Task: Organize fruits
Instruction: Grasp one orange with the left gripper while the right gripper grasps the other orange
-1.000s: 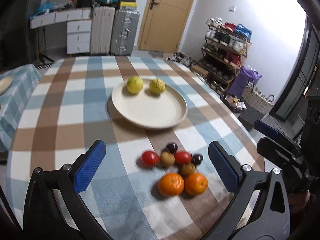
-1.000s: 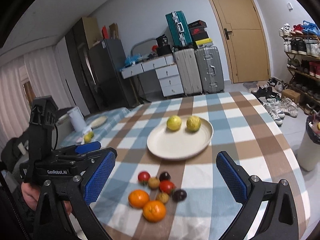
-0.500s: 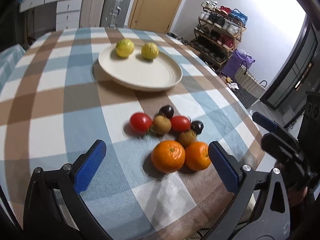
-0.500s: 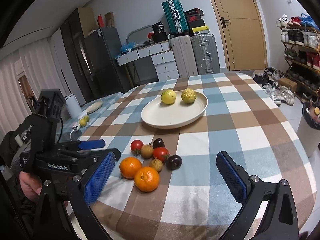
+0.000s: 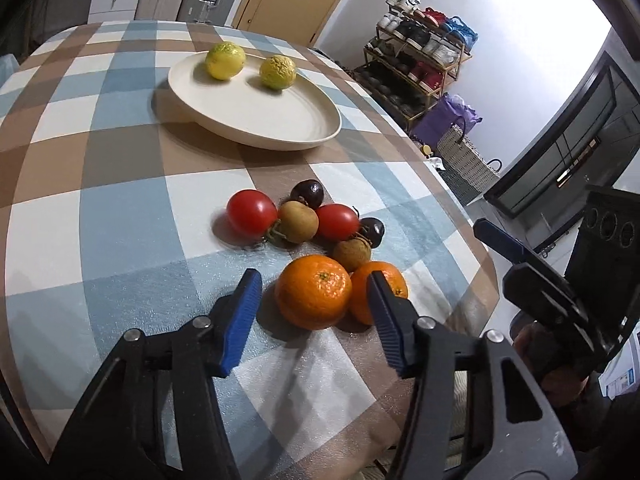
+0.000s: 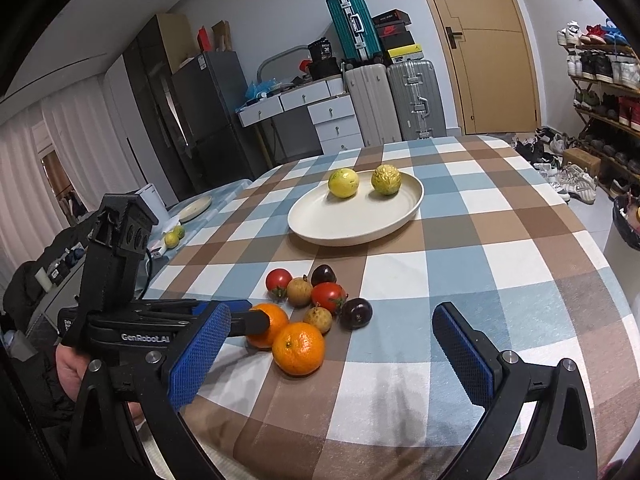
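1. The left gripper (image 5: 312, 292) has just been closing its blue pads around the nearer round orange mandarin (image 5: 313, 297). A gap is visible at the left pad, so I judge it is not yet clamped.
2. This mandarin lies on the checked tablecloth (image 5: 120, 240), touching a second mandarin (image 5: 390, 280), so one finger must go between them.
3. The cream round plate (image 5: 256, 112) already carries two yellow fruits – probably the destination.
4. The right gripper (image 6: 332, 354) hovers with jaws wide and empty – waiting, I think
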`<action>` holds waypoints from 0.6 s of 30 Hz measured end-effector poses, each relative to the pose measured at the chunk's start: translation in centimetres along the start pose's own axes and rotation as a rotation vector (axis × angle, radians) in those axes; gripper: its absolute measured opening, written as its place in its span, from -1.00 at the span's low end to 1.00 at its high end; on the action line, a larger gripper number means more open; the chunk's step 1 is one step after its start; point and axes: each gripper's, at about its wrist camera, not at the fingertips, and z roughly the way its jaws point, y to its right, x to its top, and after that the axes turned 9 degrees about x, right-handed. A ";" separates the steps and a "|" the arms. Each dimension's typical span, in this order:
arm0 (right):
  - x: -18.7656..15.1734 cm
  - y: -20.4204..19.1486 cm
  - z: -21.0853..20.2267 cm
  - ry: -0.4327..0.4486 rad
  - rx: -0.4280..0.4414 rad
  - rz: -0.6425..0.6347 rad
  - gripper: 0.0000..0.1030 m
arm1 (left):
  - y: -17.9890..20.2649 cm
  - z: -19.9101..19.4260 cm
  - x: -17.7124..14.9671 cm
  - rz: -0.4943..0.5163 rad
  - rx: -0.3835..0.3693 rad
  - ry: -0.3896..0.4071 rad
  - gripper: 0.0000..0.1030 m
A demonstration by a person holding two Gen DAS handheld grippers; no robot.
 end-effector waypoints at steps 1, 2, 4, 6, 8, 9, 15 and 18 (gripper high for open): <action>0.0 -0.1 0.0 -0.002 0.003 0.000 1.00 | 0.0 0.1 0.0 0.001 -0.006 -0.004 -0.23; -0.1 -0.1 0.0 -0.004 0.004 0.000 1.00 | -0.1 0.2 0.0 -0.001 -0.006 -0.004 -0.27; -0.1 -0.1 0.2 -0.008 0.007 0.003 1.00 | -0.3 0.1 0.0 -0.014 -0.020 -0.004 -0.28; -0.2 0.0 0.3 -0.014 0.011 0.008 1.00 | -0.5 0.1 -0.1 -0.021 -0.028 -0.002 -0.29; -0.2 -0.1 0.4 -0.021 0.018 0.012 1.00 | -0.7 -0.2 -0.1 -0.025 -0.029 0.008 -0.29; -0.2 -0.1 0.5 -0.023 0.019 0.011 1.00 | -0.7 -0.3 -0.1 -0.027 -0.031 0.011 -0.29; -0.6 0.0 1.2 -0.052 0.034 0.019 1.00 | -0.9 -2.1 0.3 -0.026 -0.023 0.062 -0.29; -0.9 0.1 1.8 -0.071 0.048 0.033 1.00 | -1.2 -3.2 0.7 -0.028 -0.015 0.089 -0.30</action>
